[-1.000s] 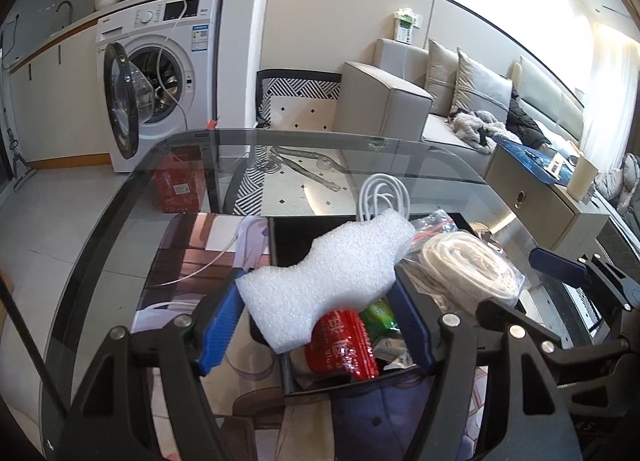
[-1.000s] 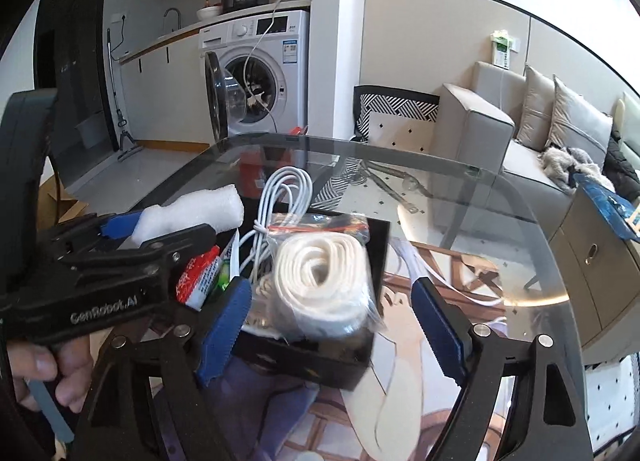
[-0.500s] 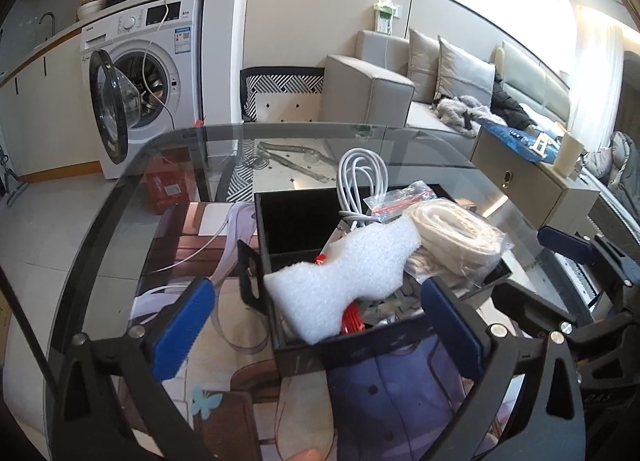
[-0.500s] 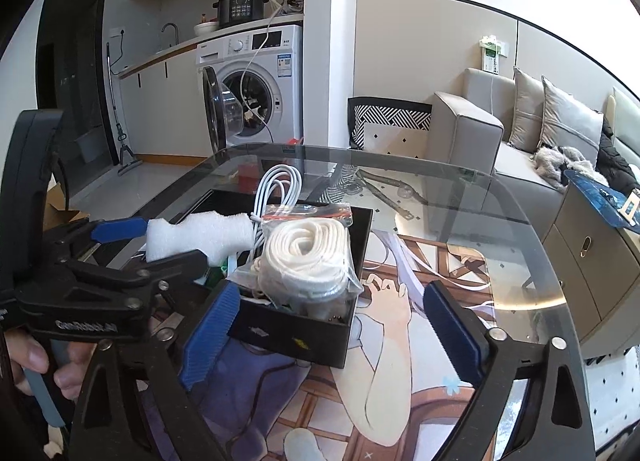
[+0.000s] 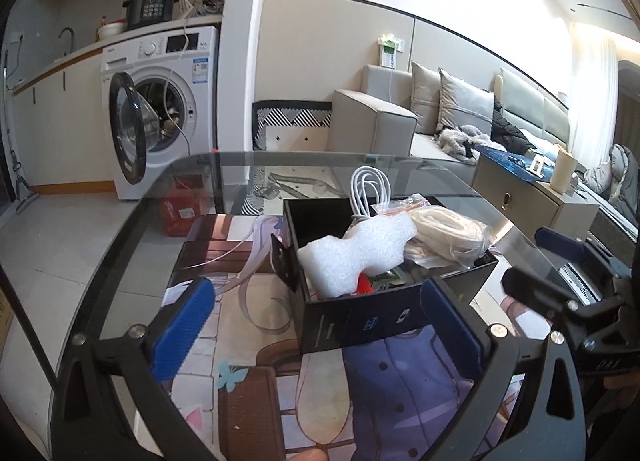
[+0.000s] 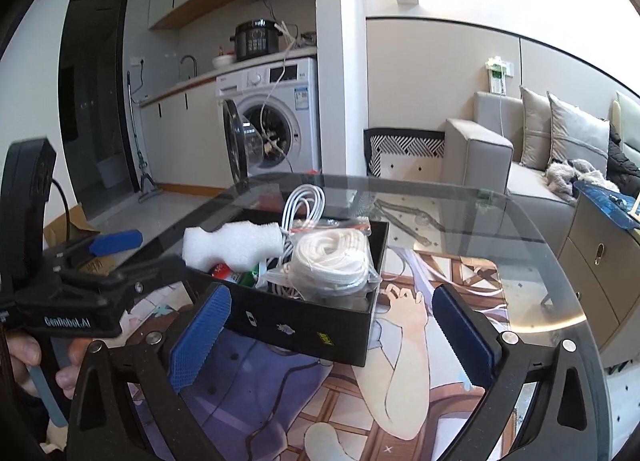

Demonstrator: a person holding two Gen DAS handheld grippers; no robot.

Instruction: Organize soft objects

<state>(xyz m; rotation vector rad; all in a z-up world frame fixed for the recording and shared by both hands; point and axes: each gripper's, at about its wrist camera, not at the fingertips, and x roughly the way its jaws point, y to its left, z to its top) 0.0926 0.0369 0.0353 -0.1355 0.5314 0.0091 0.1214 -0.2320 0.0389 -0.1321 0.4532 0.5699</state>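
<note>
A black box [image 5: 360,321] stands on the illustrated mat on a glass table. A white foam piece [image 5: 356,251] lies on top of its contents, beside a bagged coil of white rope [image 5: 446,231] and a white cable [image 5: 366,189]. My left gripper [image 5: 316,325] is open and empty, just in front of the box. My right gripper [image 6: 332,341] is open and empty, also in front of the box [image 6: 312,325]; the foam [image 6: 230,243] and rope bag [image 6: 332,261] show there too. The left gripper also shows at the left of the right wrist view [image 6: 116,257].
The round glass table [image 5: 132,229] has its edge close on the left and far side. A washing machine [image 5: 160,117] with its door open stands behind, a grey sofa [image 5: 400,121] to the right, and a low cabinet [image 5: 532,197] beside the table.
My left gripper opened and let go of the foam piece, which now rests in the box. Both grippers have drawn back from the box.
</note>
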